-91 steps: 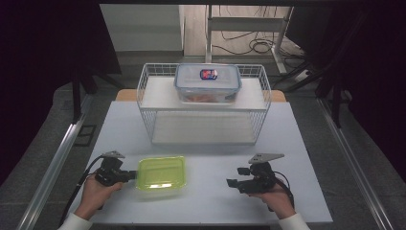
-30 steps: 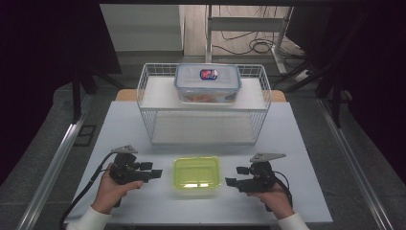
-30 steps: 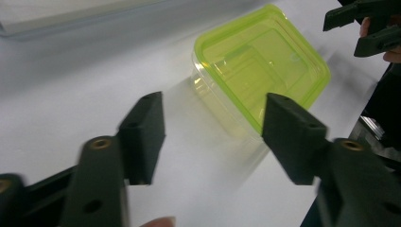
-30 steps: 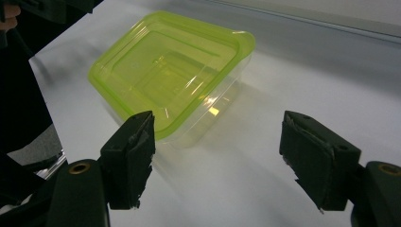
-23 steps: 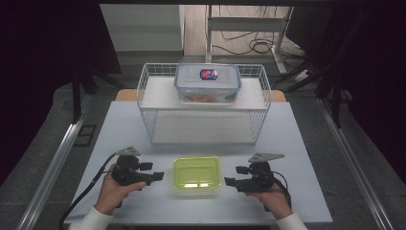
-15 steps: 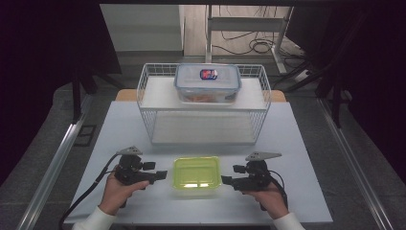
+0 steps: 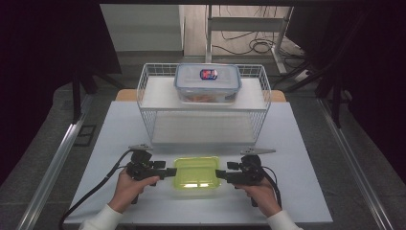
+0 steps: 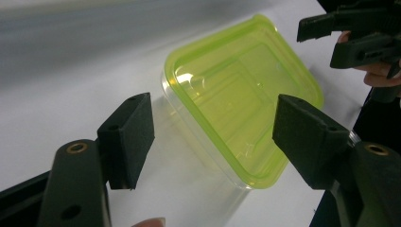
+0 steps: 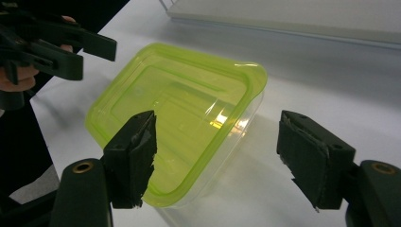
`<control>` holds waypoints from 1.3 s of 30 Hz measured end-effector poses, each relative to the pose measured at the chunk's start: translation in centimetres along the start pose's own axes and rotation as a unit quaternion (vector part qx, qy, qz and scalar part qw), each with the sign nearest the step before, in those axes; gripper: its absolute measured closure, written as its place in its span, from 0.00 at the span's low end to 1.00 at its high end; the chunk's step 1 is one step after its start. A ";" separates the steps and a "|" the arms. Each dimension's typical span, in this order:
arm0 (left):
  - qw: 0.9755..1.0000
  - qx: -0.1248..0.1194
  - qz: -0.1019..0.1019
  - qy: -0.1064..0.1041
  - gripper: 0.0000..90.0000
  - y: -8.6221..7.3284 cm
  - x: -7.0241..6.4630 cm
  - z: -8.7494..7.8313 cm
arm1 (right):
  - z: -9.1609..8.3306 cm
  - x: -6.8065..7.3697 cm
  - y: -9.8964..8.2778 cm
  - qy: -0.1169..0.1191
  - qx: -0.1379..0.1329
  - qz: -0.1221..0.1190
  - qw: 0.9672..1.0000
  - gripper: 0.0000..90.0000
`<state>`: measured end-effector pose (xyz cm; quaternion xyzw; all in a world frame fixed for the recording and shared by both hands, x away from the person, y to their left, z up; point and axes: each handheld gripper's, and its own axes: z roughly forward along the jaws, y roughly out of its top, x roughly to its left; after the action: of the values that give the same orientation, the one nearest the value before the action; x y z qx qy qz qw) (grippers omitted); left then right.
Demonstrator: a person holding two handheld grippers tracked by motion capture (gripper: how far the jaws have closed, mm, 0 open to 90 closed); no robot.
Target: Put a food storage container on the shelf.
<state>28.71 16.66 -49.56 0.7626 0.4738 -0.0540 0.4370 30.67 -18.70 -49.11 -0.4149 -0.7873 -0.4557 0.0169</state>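
The box (image 7: 197, 171) with the green lid sits flat on the white surface (image 7: 306, 143), near its front edge, between both hands. The left hand-held gripper (image 7: 168, 171) lies level, pointing right at the box's left side, jaws apart and empty, tips just beside the rim. The right hand-held gripper (image 7: 219, 174) mirrors it from the right; its jaws have just been closing a little but stand apart, nothing between them. Bare surface lies between the box and the wire basket (image 7: 143, 96) behind it.
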 end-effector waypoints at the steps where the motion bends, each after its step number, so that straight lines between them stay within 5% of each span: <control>1: 1.000 0.002 0.001 -0.002 0.33 0.0 0.1 0.1 | 0.1 -0.1 0.0 0.001 0.003 -0.001 1.000 0.33; 17: 1.000 0.016 -0.018 -0.009 0.36 -0.2 0.4 1.5 | 1.1 -0.5 0.1 -0.001 0.013 0.017 1.000 0.33; 26: 0.999 0.026 -0.027 -0.021 0.46 -0.4 0.5 2.0 | 1.9 -0.9 0.0 0.000 0.025 0.037 0.999 0.40; 39: 0.998 0.034 -0.039 -0.037 0.59 -0.6 0.7 2.5 | 2.7 -0.7 -0.3 0.036 0.047 0.049 0.997 0.55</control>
<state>29.45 15.43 -51.75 0.7554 0.4846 -0.1158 0.4256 31.82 -17.26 -51.18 -0.4347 -0.7856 -0.4316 0.0874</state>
